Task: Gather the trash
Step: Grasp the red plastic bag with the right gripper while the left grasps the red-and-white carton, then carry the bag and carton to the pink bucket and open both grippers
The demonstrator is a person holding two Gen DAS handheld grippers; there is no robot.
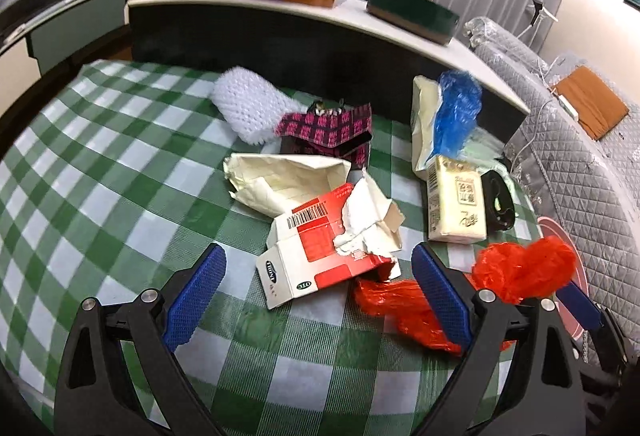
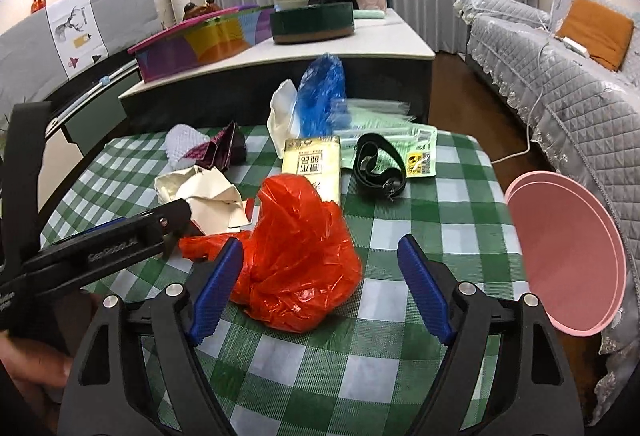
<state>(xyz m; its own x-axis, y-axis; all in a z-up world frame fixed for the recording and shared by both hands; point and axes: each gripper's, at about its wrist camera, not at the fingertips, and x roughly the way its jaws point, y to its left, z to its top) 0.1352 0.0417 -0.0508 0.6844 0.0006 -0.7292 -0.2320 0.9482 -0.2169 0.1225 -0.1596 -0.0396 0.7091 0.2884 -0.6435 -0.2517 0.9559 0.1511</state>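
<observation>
Both tools hover over a surface (image 2: 436, 232) covered in green-and-white check cloth. The left tool (image 1: 320, 270) stands wide open, with a torn red-and-white carton (image 1: 316, 256) lying between its jaws, untouched. The right tool (image 2: 320, 286) also has its jaws apart, gripping nothing; a crumpled red plastic bag (image 2: 298, 256) sits between them, nearer the left finger. Farther off lie cream paper wrapping (image 1: 280, 180), a yellow tissue pack (image 2: 312, 166), a blue plastic bag (image 2: 322, 94) and a black strap (image 2: 378, 166). A pink bin (image 2: 568, 256) stands at the right edge.
</observation>
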